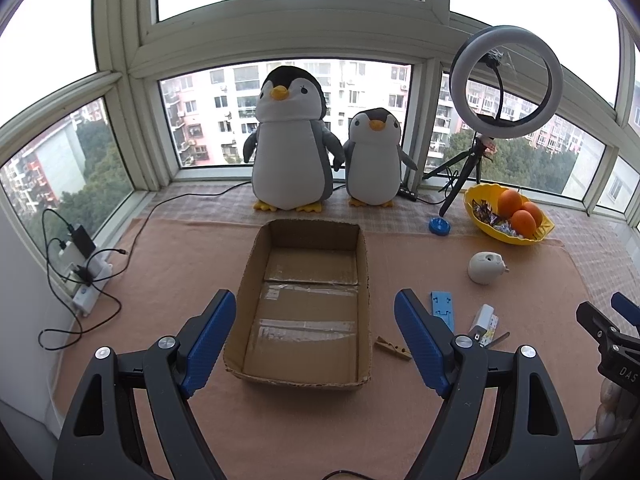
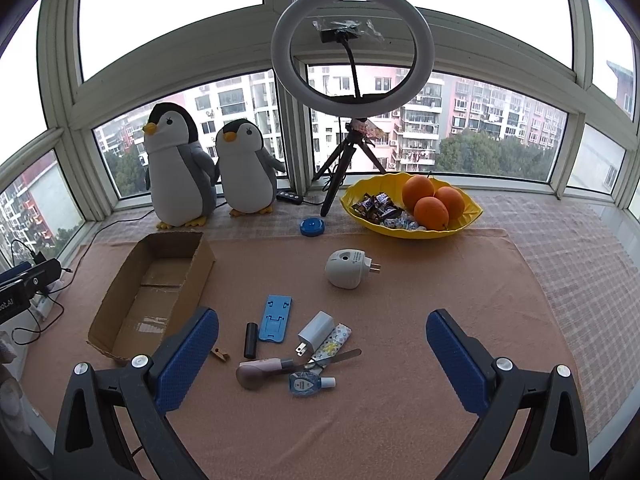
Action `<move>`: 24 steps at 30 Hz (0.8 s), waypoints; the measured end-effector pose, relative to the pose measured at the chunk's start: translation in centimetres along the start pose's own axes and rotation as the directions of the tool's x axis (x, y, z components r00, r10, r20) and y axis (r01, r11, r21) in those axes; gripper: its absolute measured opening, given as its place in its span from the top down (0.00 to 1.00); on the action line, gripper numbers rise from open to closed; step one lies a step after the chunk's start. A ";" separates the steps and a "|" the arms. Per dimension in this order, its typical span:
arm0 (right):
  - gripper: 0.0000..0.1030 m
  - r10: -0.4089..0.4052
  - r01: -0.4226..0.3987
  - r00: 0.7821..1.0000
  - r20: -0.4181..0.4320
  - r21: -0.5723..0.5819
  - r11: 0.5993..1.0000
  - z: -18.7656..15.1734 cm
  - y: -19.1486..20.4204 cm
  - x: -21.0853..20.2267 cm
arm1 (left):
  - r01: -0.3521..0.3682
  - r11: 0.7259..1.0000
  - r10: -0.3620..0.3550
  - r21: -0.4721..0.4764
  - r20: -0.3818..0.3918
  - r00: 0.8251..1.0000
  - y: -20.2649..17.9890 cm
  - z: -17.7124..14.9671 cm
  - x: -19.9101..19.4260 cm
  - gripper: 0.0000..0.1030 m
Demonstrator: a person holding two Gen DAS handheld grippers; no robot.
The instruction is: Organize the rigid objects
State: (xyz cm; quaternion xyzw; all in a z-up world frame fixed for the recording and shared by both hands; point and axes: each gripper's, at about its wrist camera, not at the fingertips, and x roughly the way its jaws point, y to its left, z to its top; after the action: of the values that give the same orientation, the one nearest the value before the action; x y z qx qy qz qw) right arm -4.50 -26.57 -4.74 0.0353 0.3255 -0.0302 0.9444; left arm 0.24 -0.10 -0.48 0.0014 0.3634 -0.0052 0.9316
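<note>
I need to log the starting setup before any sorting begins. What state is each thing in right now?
Cardboard box: open-topped, empty.
Left gripper: jaws open, holding nothing.
Right gripper: jaws open, holding nothing.
Blue phone stand: folded flat on the cloth.
White charger: lying unplugged, prongs out.
Round plug-in device: unplugged, on its side.
Small clear bottle: capped, lying down.
Yellow bowl: holding oranges and candy.
Ring light: off.

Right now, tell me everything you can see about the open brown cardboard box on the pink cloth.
The open brown cardboard box is a shallow rectangular tray with no lid and rough, torn edges on its near rim. Its floor is two flaps sealed with clear shiny tape, and nothing lies inside. It sits flat on the pink cloth, in front of the two penguin plush toys, left of the scattered small items. Neither gripper touches it.
</note>
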 end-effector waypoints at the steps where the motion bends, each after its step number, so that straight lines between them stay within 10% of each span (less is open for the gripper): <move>1: 0.00 0.000 0.000 1.000 -0.001 0.002 1.000 0.0 0.0 0.1 | 0.000 1.000 0.000 0.001 0.000 1.000 0.0 0.0 0.0 0.21; 24: 0.00 -0.002 0.002 1.000 -0.019 0.009 1.000 -0.1 -0.1 0.4 | 0.005 1.000 -0.005 0.003 -0.008 1.000 -0.1 -0.2 0.3 0.21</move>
State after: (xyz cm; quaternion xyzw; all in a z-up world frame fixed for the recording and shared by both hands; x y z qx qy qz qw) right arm -4.22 -26.66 -5.08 0.0398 0.3344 -0.0323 0.9410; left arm 0.33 -0.20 -0.87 0.0021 0.3672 -0.0081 0.9301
